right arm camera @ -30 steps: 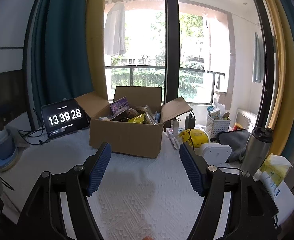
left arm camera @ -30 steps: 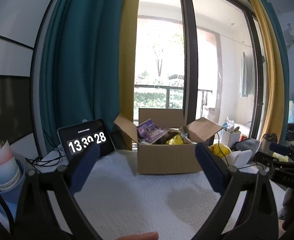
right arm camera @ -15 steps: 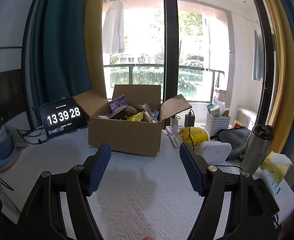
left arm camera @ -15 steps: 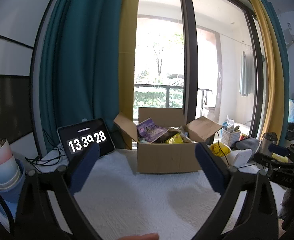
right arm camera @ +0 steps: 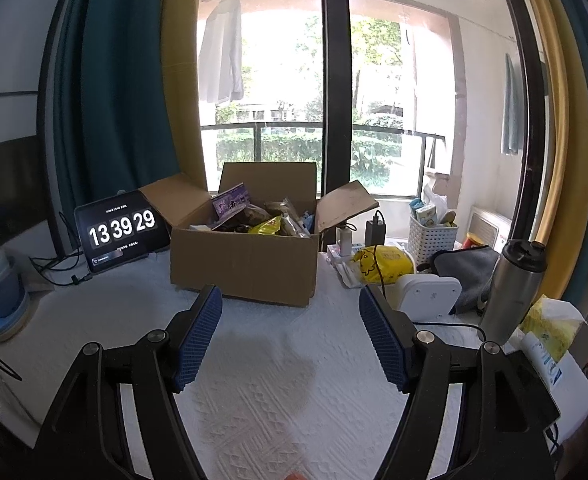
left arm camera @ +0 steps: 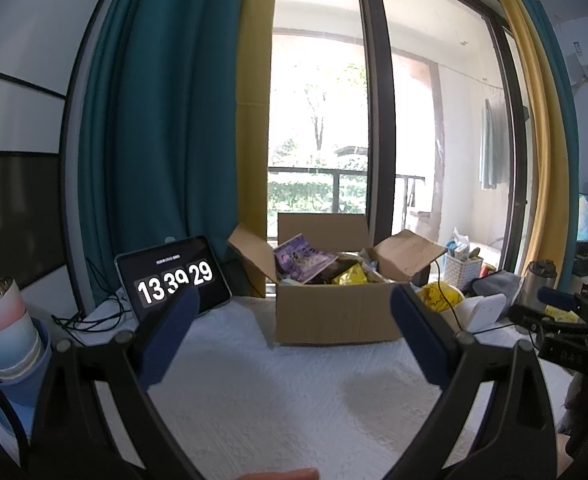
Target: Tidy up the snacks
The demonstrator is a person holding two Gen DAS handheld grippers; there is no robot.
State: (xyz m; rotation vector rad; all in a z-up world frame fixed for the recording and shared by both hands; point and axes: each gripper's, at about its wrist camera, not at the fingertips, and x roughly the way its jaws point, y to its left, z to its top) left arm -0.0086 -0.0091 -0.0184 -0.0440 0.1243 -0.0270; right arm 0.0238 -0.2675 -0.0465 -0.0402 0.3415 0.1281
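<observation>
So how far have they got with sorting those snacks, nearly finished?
Barely started, it seems. Nothing looks sorted yet: the purple packet and yellow packet sit heaped in the open brown cardboard box on the white textured tablecloth. Nothing is in hand: the left gripper and right gripper are both open and hold nothing, short of the box. All the sorting remains.

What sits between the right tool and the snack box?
Nothing: the right wrist view shows only bare white tablecloth between the open right tool and the cardboard box.
</observation>
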